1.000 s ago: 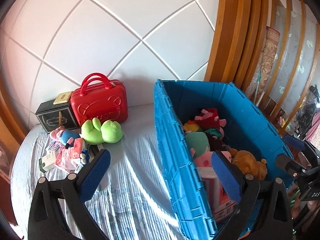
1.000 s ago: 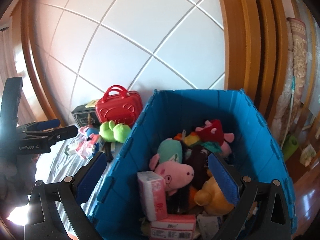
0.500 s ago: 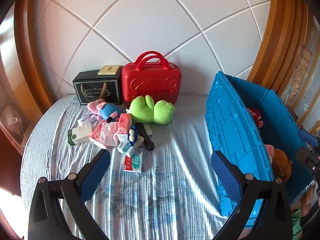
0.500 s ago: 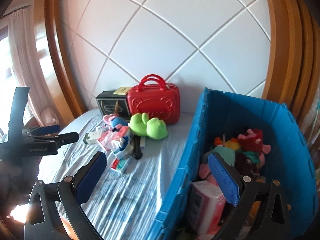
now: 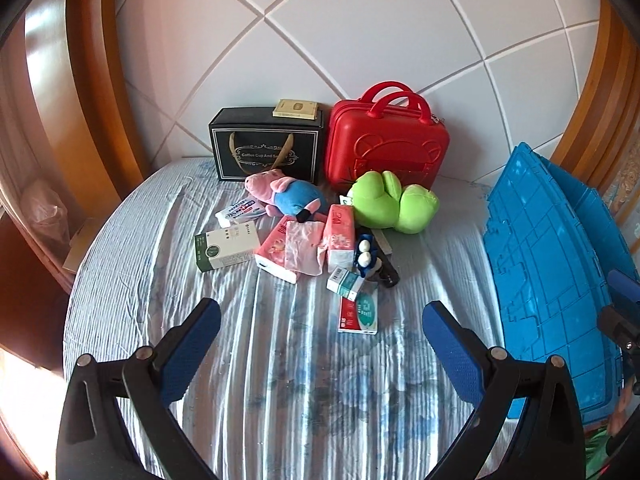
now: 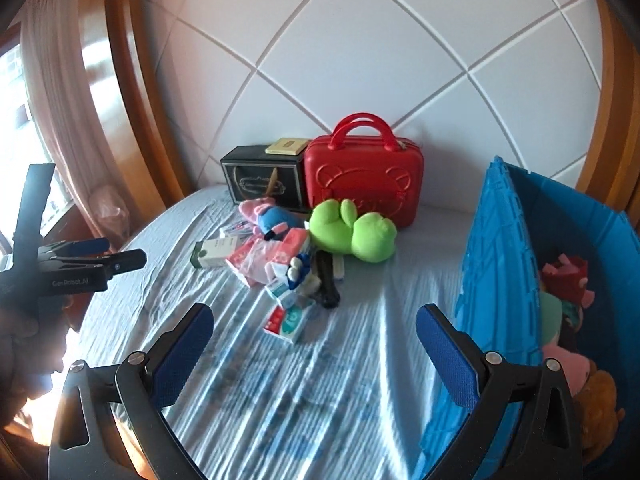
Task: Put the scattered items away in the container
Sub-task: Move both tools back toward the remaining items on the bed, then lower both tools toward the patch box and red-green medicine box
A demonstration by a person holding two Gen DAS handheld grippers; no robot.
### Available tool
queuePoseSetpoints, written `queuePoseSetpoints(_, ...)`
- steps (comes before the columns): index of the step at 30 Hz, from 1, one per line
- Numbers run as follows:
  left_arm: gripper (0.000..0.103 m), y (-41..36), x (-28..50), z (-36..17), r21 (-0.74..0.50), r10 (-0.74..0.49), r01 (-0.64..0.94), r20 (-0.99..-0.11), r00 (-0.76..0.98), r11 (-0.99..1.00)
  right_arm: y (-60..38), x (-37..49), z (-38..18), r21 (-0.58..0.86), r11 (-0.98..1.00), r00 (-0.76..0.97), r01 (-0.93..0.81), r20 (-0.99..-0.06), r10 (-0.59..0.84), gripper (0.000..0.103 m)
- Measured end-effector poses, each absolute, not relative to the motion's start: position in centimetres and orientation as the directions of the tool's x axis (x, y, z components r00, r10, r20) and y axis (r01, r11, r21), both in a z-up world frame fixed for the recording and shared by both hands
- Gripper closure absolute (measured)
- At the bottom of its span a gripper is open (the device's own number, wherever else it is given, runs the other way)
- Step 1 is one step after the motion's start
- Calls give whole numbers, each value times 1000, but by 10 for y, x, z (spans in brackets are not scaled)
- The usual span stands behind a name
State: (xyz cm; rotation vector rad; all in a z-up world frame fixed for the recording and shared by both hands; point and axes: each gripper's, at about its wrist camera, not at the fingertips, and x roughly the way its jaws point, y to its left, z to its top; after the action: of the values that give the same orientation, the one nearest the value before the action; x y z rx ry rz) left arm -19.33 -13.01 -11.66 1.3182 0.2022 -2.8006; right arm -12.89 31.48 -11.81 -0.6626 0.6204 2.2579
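On the bed sheet lies a heap of items: a green frog plush [image 5: 390, 202] [image 6: 354, 230], a pink-and-blue pig plush [image 5: 286, 196] [image 6: 268, 216], pink tissue packs [image 5: 340, 236], small boxes [image 5: 224, 246] and a red-green pack [image 5: 358, 314] [image 6: 286, 322] nearest me. The blue crate [image 5: 548, 284] [image 6: 500, 272] stands at the right, with plush toys [image 6: 568, 288] inside. My left gripper [image 5: 320, 344] hovers open in front of the heap, empty. My right gripper [image 6: 316, 350] is open and empty too, between heap and crate. The left gripper [image 6: 86, 256] also shows at that view's left edge.
A red suitcase [image 5: 386, 146] [image 6: 362, 178] and a black gift box [image 5: 266, 148] [image 6: 262, 178] with a small tan box on top stand against the white quilted headboard [image 5: 320, 48]. Wooden frame posts [image 5: 100, 92] flank both sides. The bed's left edge drops off near a curtain [image 6: 52, 112].
Both views have swung left from the crate toward the heap on the sheet. The crate slid to the right edge. Both grippers stayed open and empty.
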Motion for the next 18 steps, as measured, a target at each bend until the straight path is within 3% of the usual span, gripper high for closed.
queuePoseSetpoints(8, 1, -185, -218, -154, -39, -10, 63, -768, -640, -997, 317, -203, -158, 224, -634, -589, -740, -672, 449, 0)
queuePoseSetpoints(18, 1, -245, -288, -240, 103, -47, -50, -761, -647, -993, 341, -293, -242, 181, -602, -490, -777, -775, 399, 0)
